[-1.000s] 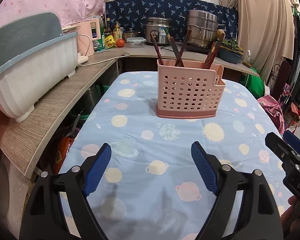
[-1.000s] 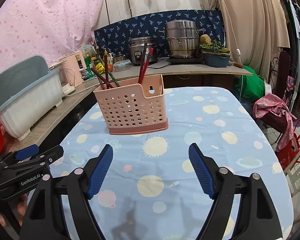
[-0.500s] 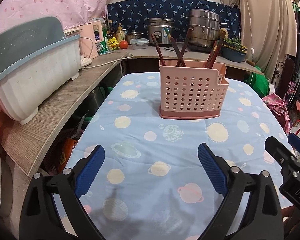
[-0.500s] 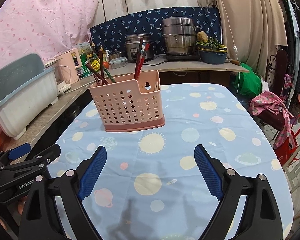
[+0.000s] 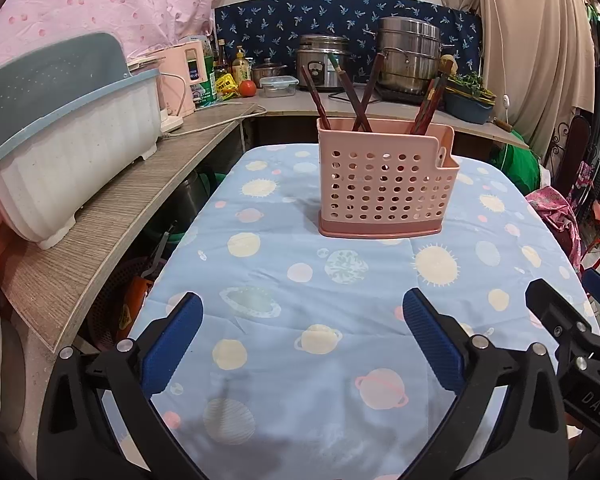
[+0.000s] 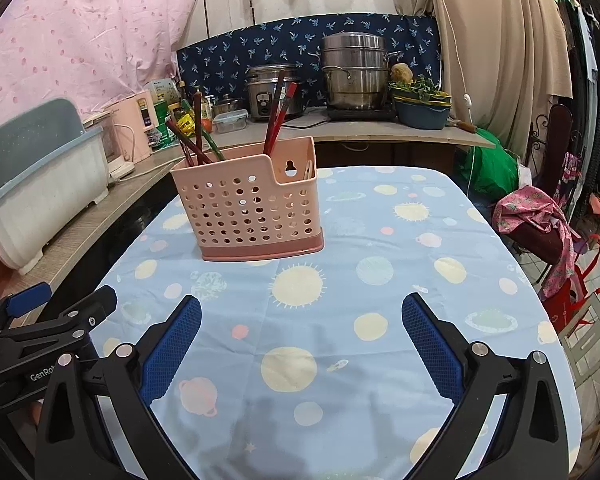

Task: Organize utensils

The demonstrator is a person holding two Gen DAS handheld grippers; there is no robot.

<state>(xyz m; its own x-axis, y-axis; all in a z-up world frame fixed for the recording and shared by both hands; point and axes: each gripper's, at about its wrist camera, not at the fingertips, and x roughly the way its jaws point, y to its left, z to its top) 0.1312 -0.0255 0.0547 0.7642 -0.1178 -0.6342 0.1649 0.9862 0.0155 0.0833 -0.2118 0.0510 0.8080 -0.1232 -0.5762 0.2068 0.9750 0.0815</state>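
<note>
Pink perforated utensil holder upright on surface, at 12 o'clock from left hand-held gripper, near 11 o'clock from right hand-held gripper. Dark chopsticks lean inside; exact count unclear, perhaps six. Both hand-held grippers: jaws opening, spread wide, nothing between, only planet-print cloth beneath. Dish rack at 10 o'clock.

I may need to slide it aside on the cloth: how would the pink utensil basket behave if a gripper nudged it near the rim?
The pink utensil basket looks like thin perforated plastic, so probably light. It stands tall on a narrow base with chopsticks leaning well above the rim, so a high push could tip it. The tablecloth may bunch rather than let it slide.
</note>
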